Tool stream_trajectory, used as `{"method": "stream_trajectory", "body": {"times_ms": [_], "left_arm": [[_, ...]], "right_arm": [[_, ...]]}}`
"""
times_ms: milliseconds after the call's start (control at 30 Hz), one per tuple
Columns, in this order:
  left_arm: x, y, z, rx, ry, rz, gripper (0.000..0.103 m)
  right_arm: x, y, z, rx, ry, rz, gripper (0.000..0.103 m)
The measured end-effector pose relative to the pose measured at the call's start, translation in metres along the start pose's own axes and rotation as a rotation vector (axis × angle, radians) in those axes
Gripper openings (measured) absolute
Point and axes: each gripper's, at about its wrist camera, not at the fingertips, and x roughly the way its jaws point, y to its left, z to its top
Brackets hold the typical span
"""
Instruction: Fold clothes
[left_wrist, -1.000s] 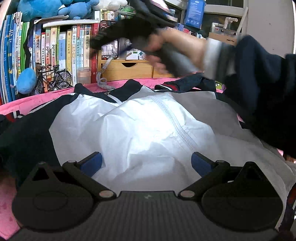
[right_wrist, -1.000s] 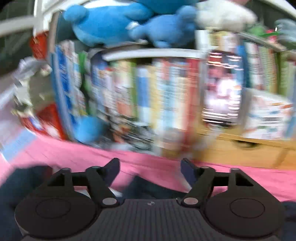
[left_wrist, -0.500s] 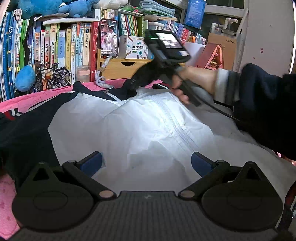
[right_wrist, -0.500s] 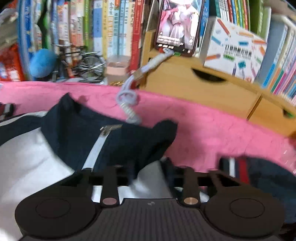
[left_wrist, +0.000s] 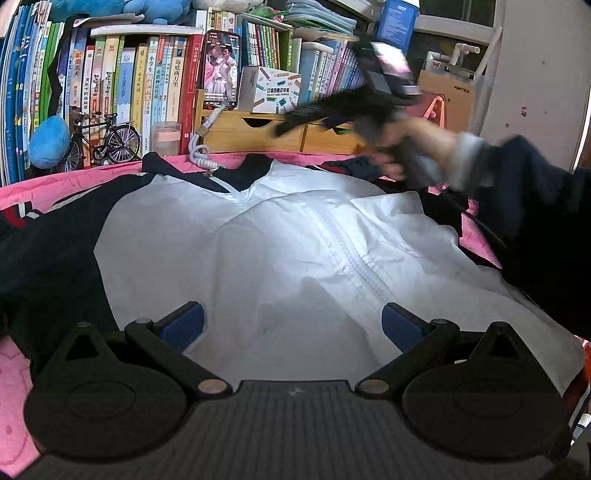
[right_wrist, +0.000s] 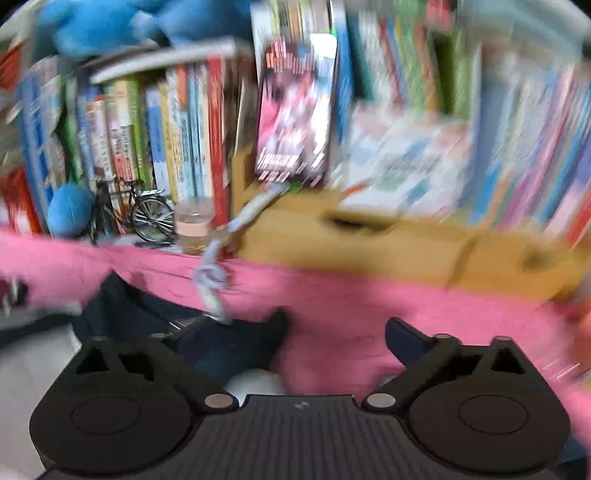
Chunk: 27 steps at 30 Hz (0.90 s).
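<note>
One white-and-navy jacket (left_wrist: 280, 251), zipped and spread flat on the pink tabletop (left_wrist: 22, 192) in front of the bookshelf (left_wrist: 110, 92); judged light, thin, limp and rather slick, best taken at a hem, cuff or shoulder seam rather than mid-panel. Two grippers: left gripper (left_wrist: 291, 321) low over the jacket's near white panel, jaws wide and empty; right gripper (right_wrist: 336, 332) near the collar (right_wrist: 229, 343), jaws just opened wide, nothing between them. One bundle of dark clothes (left_wrist: 354, 166) beside the jacket's far shoulder.
</note>
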Motion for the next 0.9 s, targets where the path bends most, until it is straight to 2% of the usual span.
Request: {"method": "stream_trajectory", "body": {"times_ms": [67, 133, 267, 300, 333, 367, 400, 467, 567, 700, 833, 900], "left_arm": [[0.0, 0.002, 0.0, -0.01, -0.001, -0.005, 0.103], [-0.001, 0.004, 0.0, -0.025, -0.004, -0.012, 0.103], [-0.001, 0.009, 0.0, -0.058, -0.009, -0.026, 0.103], [-0.002, 0.011, 0.0, -0.071, -0.013, -0.032, 0.103], [-0.002, 0.014, 0.0, -0.084, -0.016, -0.037, 0.103], [-0.002, 0.016, 0.0, -0.098, -0.02, -0.043, 0.103], [-0.003, 0.018, 0.0, -0.112, -0.024, -0.05, 0.103], [-0.003, 0.023, 0.0, -0.139, -0.027, -0.06, 0.103], [-0.004, 0.027, -0.001, -0.166, -0.029, -0.066, 0.103], [-0.004, 0.028, -0.001, -0.169, -0.026, -0.061, 0.103], [-0.004, 0.028, -0.002, -0.169, -0.024, -0.056, 0.103], [-0.004, 0.029, -0.002, -0.172, -0.022, -0.056, 0.103]], "right_arm": [[-0.017, -0.011, -0.013, -0.151, -0.014, -0.078, 0.103], [-0.014, -0.02, -0.027, -0.237, 0.047, -0.131, 0.103], [0.011, -0.038, -0.055, -0.205, 0.187, -0.195, 0.101], [0.015, -0.043, -0.061, -0.155, 0.197, -0.182, 0.087], [0.015, -0.048, -0.065, -0.102, 0.193, -0.164, 0.057], [0.01, -0.051, -0.065, -0.056, 0.182, -0.158, 0.034], [0.004, -0.052, -0.063, -0.041, 0.166, -0.18, 0.017], [-0.016, -0.056, -0.059, -0.033, 0.102, -0.242, 0.017], [-0.063, -0.082, -0.052, 0.033, -0.011, -0.337, 0.017], [-0.14, -0.139, -0.065, 0.197, -0.12, -0.464, 0.017], [-0.192, -0.205, -0.106, 0.347, -0.115, -0.585, 0.017], [-0.199, -0.232, -0.135, 0.451, -0.064, -0.582, 0.018]]}}
